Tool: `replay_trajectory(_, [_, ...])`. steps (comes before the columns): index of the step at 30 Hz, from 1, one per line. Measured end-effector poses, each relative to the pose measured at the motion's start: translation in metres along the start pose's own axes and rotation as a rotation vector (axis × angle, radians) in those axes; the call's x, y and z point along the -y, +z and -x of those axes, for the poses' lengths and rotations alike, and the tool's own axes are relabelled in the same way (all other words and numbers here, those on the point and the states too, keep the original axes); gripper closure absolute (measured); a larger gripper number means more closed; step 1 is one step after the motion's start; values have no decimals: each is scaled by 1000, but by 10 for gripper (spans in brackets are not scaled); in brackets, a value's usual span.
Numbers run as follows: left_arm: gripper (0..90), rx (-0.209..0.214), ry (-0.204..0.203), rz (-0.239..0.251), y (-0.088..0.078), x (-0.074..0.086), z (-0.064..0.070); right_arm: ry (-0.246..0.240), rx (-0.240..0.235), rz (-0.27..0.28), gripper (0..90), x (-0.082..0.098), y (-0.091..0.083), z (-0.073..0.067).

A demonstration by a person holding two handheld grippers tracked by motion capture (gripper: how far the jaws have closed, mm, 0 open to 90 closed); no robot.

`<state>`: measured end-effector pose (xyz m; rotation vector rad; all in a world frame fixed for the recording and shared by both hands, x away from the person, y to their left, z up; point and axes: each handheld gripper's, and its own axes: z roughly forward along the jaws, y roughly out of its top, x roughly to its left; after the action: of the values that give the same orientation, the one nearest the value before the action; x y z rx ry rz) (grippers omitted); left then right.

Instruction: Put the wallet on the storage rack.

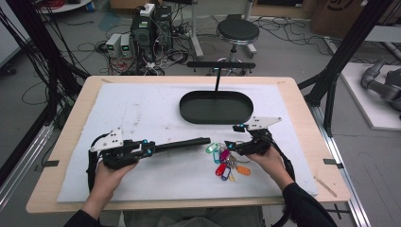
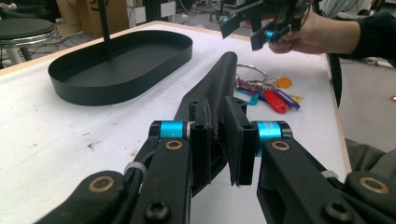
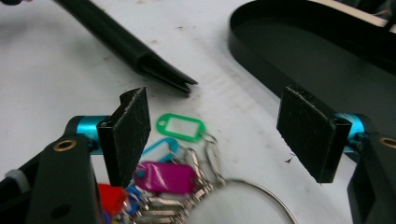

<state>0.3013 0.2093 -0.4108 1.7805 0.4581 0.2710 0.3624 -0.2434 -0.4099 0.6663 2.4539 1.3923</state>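
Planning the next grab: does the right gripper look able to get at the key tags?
Probably yes. The right gripper hangs open just above the key tags, with nothing between; the black bar lies off to one side.

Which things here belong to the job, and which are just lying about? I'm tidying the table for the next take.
In the job:
long black plastic bar, clamped in the left gripper
bunch of coloured plastic key tags on a metal ring, under the open right gripper

Lying about:
black oval metal tray with an upright post
white table mat
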Motion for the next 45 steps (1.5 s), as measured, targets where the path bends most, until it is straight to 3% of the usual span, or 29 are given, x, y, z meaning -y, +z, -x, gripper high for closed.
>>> replay_trajectory(6, [807,7,-15,1,0,1,-2,-57,-88,-32,288,-12,29,-10])
replay_trajectory(8, [806,9,-20,3,0,2,-2,-66,-95,-40,290,-13,32,-12])
replay_trajectory(9, [806,10,-21,2,0,2,-2,-85,-119,-61,332,-17,42,-16])
replay_trajectory(14, [806,13,-23,4,0,2,-2,-114,-134,-77,374,-24,57,-22])
replay_trajectory(16, [806,15,-23,3,0,2,-2,-150,-148,-86,488,-27,65,-25])
replay_trajectory(20, [806,10,-24,10,-3,3,-3,-179,-132,-98,570,-27,66,-28])
replay_trajectory(22, [805,5,-21,15,-4,2,-4,-191,-136,-88,684,-28,62,-28])
replay_trajectory(30, [786,-18,-3,21,-12,4,-6,-195,-206,-96,762,-30,56,-32])
replay_trajectory(33, [717,-40,9,23,-13,6,-7,-196,-219,-100,769,-30,56,-33])
replay_trajectory(35, [561,-84,21,16,-14,7,-8,-174,-237,-98,774,-29,56,-32])
replay_trajectory(37, [445,-91,18,5,-15,9,-10,-170,-235,-99,775,-29,56,-31])
replay_trajectory(38, [422,-91,18,5,-15,9,-10,-170,-235,-99,775,-29,56,-31])
replay_trajectory(41, [387,-102,52,-68,-9,17,-13,-152,-249,-100,774,-29,56,-30])
replay_trajectory(45, [349,-90,42,-113,2,22,-19,-150,-246,-97,773,-28,56,-29])
